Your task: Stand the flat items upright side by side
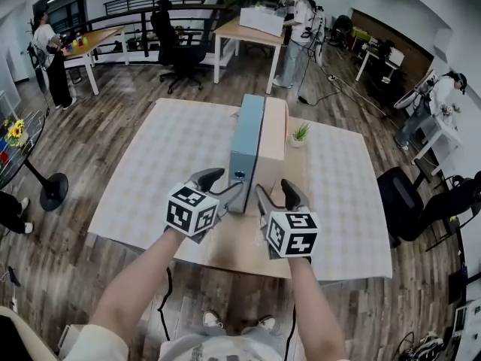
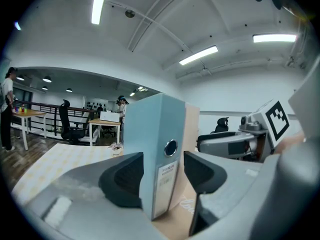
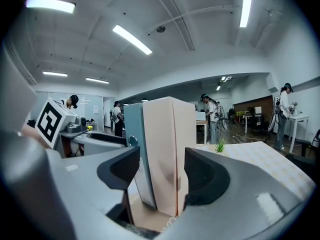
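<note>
Blue lever-arch binder [image 2: 150,134] stands upright between the spread fingers [image 2: 125,179] of the left gripper [image 2: 161,174], not pinched; flush beside it, the peach binder [image 3: 167,139] stands between the right gripper [image 3: 161,176] fingers [image 3: 205,176], likewise loose.

Bright, even light from ceiling strips [image 2: 199,55]; fisheye bending and dark vignette at edges.
</note>
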`<state>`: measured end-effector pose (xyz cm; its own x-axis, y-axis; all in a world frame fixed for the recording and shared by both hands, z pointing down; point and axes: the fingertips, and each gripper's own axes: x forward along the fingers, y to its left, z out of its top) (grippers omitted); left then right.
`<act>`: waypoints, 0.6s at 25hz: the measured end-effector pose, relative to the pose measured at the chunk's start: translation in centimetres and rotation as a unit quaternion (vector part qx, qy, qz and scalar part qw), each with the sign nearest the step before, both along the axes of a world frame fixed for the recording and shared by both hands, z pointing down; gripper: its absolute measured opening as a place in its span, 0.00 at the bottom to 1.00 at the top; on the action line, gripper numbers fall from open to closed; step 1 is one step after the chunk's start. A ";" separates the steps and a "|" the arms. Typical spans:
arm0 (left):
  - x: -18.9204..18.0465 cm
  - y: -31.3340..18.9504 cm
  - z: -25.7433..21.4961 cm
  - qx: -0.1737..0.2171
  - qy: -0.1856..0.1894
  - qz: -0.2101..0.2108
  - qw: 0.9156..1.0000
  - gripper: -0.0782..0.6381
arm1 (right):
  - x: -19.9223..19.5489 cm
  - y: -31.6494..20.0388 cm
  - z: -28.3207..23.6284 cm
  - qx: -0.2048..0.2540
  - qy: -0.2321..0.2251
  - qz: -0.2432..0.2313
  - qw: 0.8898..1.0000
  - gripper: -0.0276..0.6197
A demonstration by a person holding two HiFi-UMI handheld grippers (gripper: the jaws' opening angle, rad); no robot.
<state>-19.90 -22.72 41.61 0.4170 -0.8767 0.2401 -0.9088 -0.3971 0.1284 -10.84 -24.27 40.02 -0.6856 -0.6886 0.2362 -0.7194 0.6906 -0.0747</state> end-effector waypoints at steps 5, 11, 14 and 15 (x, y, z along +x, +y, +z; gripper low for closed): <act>-0.2 1.5 -2.3 0.007 0.002 -0.062 0.998 0.42 | 2.5 1.3 -1.1 -0.006 0.013 0.004 1.000 0.42; 0.7 4.3 -4.3 0.004 -0.014 -0.135 0.991 0.29 | 4.6 3.2 -2.4 -0.004 0.023 -0.023 0.999 0.29; 1.9 6.1 -5.1 0.007 -0.033 -0.154 0.988 0.26 | 5.7 4.2 -3.4 0.000 0.019 -0.035 0.999 0.25; 2.1 6.8 -5.2 0.008 -0.041 -0.162 0.986 0.26 | 5.9 4.6 -3.5 0.001 0.016 -0.040 0.999 0.25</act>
<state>-17.82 -15.94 36.39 0.0942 -0.9644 0.2471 -0.9953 -0.0855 0.0458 -4.93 -19.70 36.48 -0.7302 -0.6325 0.2581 -0.6642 0.7458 -0.0514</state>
